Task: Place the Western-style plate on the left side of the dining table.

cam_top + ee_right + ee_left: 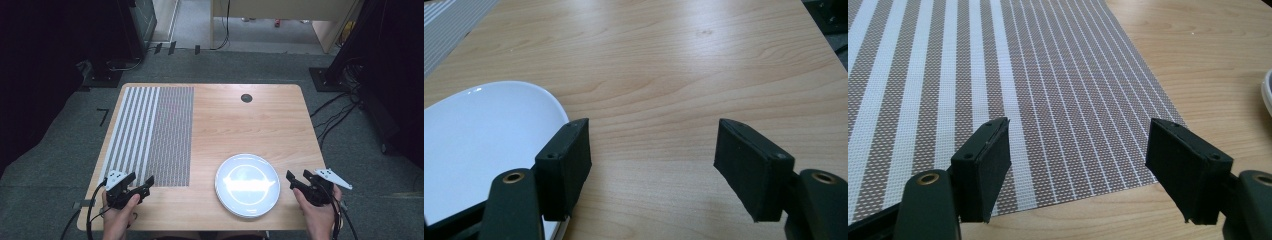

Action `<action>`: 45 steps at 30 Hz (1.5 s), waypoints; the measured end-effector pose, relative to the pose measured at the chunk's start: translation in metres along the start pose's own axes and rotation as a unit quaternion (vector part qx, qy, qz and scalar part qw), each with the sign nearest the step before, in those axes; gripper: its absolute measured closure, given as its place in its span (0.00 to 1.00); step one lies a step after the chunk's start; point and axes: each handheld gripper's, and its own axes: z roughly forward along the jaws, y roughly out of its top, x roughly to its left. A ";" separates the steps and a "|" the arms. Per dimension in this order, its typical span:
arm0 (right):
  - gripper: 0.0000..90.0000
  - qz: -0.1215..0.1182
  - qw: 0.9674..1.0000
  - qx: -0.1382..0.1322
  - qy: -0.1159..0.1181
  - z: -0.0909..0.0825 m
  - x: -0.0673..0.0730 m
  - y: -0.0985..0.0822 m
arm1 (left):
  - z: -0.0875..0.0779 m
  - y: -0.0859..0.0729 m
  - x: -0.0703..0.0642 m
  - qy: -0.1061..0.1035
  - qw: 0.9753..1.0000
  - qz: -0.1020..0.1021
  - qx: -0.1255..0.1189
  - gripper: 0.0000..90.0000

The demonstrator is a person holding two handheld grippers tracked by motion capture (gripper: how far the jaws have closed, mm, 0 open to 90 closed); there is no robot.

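One white plate point(247, 185) sits on the worktop point(240, 120) near its front edge. One striped mat point(150, 135) lies flat to the plate's left, a strip of bare wood between them. The left gripper point(140, 186) hovers over the mat's front corner, on the plate's left, its jaws spread and empty. The right gripper point(298, 179) hangs just right of the plate's rim, its jaws also spread, holding nothing. This looks like the opening approach: nothing is gripped yet. The next move probably calls for the right jaws to close on the plate's thin rim, or the left on the mat's edge.
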 end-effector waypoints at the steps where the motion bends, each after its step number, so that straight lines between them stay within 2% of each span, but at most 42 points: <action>1: 0.35 0.004 1.000 -0.001 0.001 0.000 -0.001 0.000 | 0.000 0.000 -0.001 0.000 1.000 0.002 0.000 0.29; 9: 0.38 0.018 1.000 -0.007 0.006 -0.002 -0.003 0.000 | 0.000 0.000 -0.002 -0.002 1.000 -0.003 0.001 0.29; 11: 0.40 0.036 0.999 -0.016 0.013 -0.005 -0.006 0.002 | 0.000 -0.001 -0.002 -0.002 1.000 -0.006 0.003 0.29; 14: 0.42 0.037 0.999 -0.017 0.014 -0.006 -0.007 0.001 | 0.001 0.000 -0.004 -0.002 1.000 -0.009 0.004 0.29; 17: 0.45 0.029 0.999 -0.010 0.022 -0.006 -0.008 0.000 | 0.000 0.002 -0.011 -0.006 1.000 -0.001 0.001 0.29; 18: 0.50 0.032 0.999 -0.009 0.029 -0.007 -0.008 -0.001 | -0.001 0.004 -0.016 -0.012 1.000 0.004 -0.004 0.29; 23: 0.52 0.025 0.999 -0.013 0.045 -0.008 -0.006 0.000 | 0.005 0.002 -0.024 -0.017 1.000 0.012 0.004 0.29; 26: 0.53 0.024 0.998 -0.013 0.054 -0.007 -0.002 0.001 | 0.009 0.001 -0.030 -0.024 1.000 0.018 0.009 0.29; 27: 0.54 0.027 0.997 -0.010 0.067 -0.004 0.001 0.000 | 0.009 0.001 -0.032 -0.025 0.999 0.020 0.010 0.29; 30: 0.56 0.027 0.996 -0.001 0.079 0.000 0.005 -0.002 | 0.010 0.002 -0.039 -0.030 0.999 0.019 0.008 0.29; 32: 0.57 0.024 0.996 0.002 0.086 0.001 0.009 -0.002 | 0.012 0.003 -0.048 -0.036 0.999 0.026 0.008 0.29; 38: 0.64 0.015 0.996 0.001 0.093 0.002 0.014 -0.004 | 0.015 0.003 -0.062 -0.050 0.998 0.033 0.009 0.29; 41: 0.68 0.020 0.996 0.001 0.090 0.004 0.016 -0.006 | 0.019 0.004 -0.070 -0.057 0.998 0.034 0.011 0.30; 43: 0.70 0.035 0.994 -0.002 0.104 0.006 0.018 -0.007 | 0.022 0.004 -0.078 -0.066 0.997 0.038 0.013 0.31; 44: 0.70 0.035 0.994 -0.002 0.104 0.006 0.018 -0.007 | 0.022 0.004 -0.078 -0.066 0.997 0.038 0.013 0.31; 45: 0.69 0.032 0.994 -0.003 0.104 0.006 0.019 -0.007 | 0.026 0.004 -0.085 -0.072 0.996 0.042 0.016 0.31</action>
